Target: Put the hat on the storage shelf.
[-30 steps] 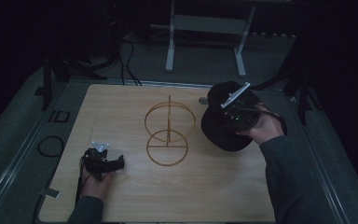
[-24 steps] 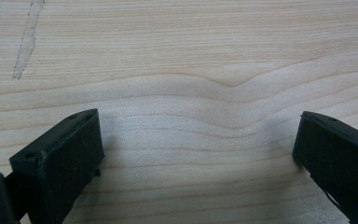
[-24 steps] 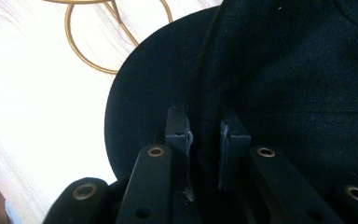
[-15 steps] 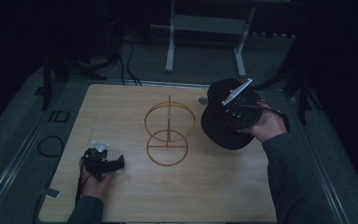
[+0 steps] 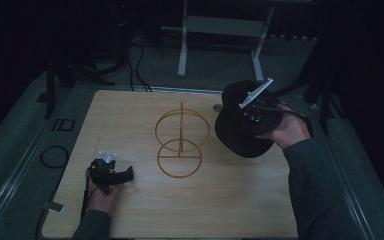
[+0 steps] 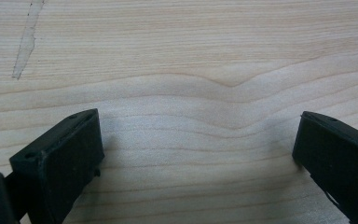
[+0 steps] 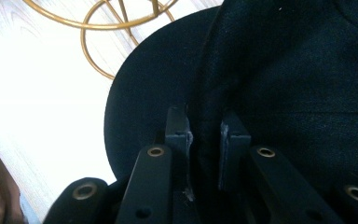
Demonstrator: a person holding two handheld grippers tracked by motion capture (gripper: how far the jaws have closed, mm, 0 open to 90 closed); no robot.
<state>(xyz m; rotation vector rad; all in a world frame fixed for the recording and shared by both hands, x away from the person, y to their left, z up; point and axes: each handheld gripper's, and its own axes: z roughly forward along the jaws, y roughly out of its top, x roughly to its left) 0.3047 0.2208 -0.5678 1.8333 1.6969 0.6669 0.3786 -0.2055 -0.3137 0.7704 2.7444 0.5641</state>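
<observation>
Little has shifted since the earlier frames: the right gripper (image 5: 247, 117) with its black cap (image 5: 235, 135) sits a touch nearer and lower at the right side of the surface (image 5: 130, 115), while the left gripper (image 5: 111, 172) has kept its place near the left front edge. Its jaws stand wide apart over bare wood, holding nothing. In the right gripper view the jaws are pinched together on a fold of the cap's fabric. Just left of the cap's brim stands the gold wire stand (image 5: 181, 142), upright on its ring base.
</observation>
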